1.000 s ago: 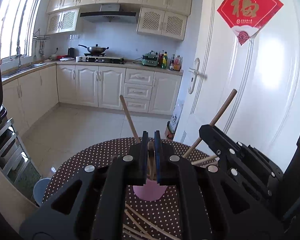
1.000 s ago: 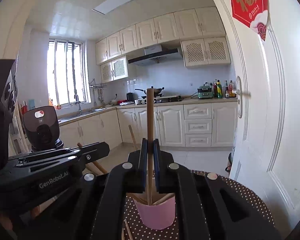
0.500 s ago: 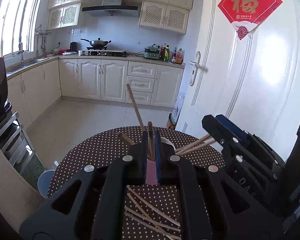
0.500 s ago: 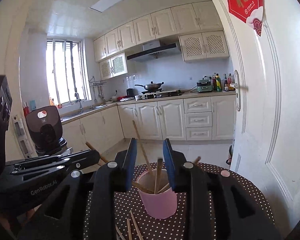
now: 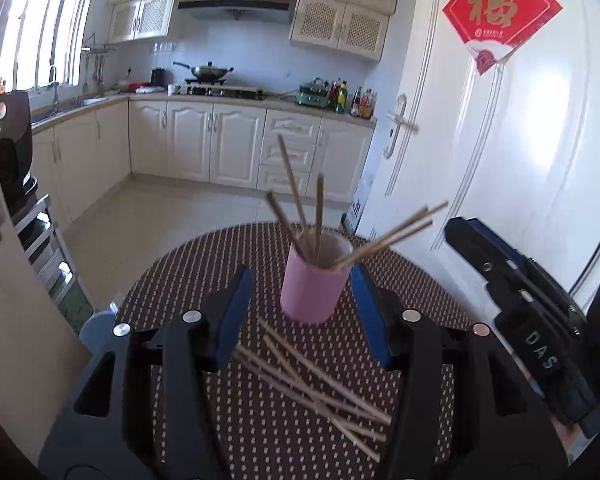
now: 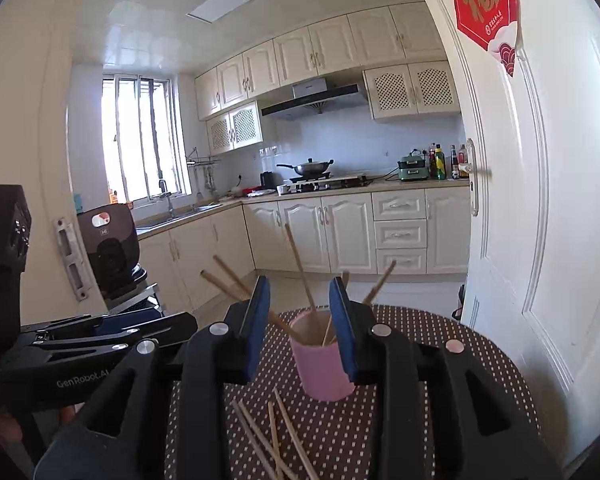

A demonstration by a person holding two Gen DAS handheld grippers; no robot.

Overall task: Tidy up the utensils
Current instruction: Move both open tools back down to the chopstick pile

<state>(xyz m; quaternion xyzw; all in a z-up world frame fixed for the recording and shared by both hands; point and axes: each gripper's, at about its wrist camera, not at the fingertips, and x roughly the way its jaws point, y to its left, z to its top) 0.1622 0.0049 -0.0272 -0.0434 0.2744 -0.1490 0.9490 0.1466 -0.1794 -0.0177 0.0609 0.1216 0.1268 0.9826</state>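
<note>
My left claw [image 5: 302, 312] is spreading its jaws at this moment, and nothing is pinched between them. The pink cup [image 5: 314, 280] stands upright on the dotted worktop [image 5: 188, 272] just ahead of this claw, seen in the gap between its two blue pads [image 5: 232, 316] with clear space on either side. Several wooden chopsticks [image 5: 298, 204] stick up out of the cup: some lean away to the left and up, one stands nearly straight, and a few splay out low toward my right claw [image 5: 512, 288], which shows at the right edge of this view, level with the cup and apart from it. Nearer to me than the cup, between and below my left claw's fingers, a loose bundle of chopsticks [image 5: 316, 380] lies flat and crossed on the worktop.

My right claw [image 6: 302, 320] is also easing its jaws apart, with less of a gap, and it grips nothing. Through that gap I see the same pink cup [image 6: 324, 364] just ahead of the pads [image 6: 258, 320]; whether the right-hand pad touches its rim I cannot tell. The chopsticks [image 6: 300, 268] rise from it beyond the fingertips. The loose chopsticks [image 6: 268, 436] lie on the worktop [image 6: 452, 360] below this claw, closer to me than the cup. My left claw [image 6: 100, 332] lies off to the left of it.
</note>
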